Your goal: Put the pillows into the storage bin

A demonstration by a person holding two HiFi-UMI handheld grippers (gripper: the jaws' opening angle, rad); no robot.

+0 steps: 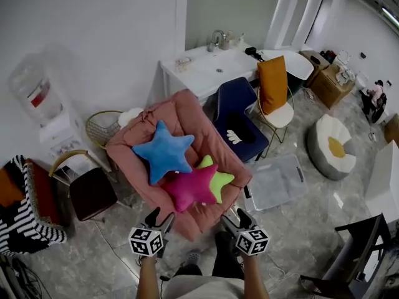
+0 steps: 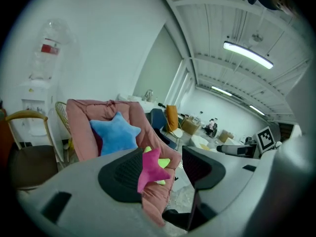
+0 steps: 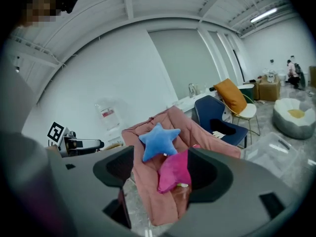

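Three star pillows lie on a pink lounge chair point(image 1: 187, 114): a blue one point(image 1: 163, 152) higher up, a magenta one point(image 1: 189, 187) lower down, and a green one point(image 1: 219, 180) half tucked behind the magenta. A clear storage bin point(image 1: 277, 180) sits on the floor to the chair's right. My left gripper point(image 1: 159, 218) and right gripper point(image 1: 234, 217) hover just short of the chair's front edge, both open with nothing between their jaws. The left gripper view frames the magenta pillow point(image 2: 154, 167) and blue pillow point(image 2: 114, 132) beyond the left gripper point(image 2: 165, 174). The right gripper point(image 3: 160, 174) points at the magenta pillow point(image 3: 174, 172).
A navy chair point(image 1: 240, 120) and a chair with an orange cushion point(image 1: 274, 89) stand behind the bin. A white sink table point(image 1: 212, 64) is against the wall. A pouf point(image 1: 333, 145) sits at right, a dark stool point(image 1: 90, 192) and a water dispenser point(image 1: 43, 104) at left.
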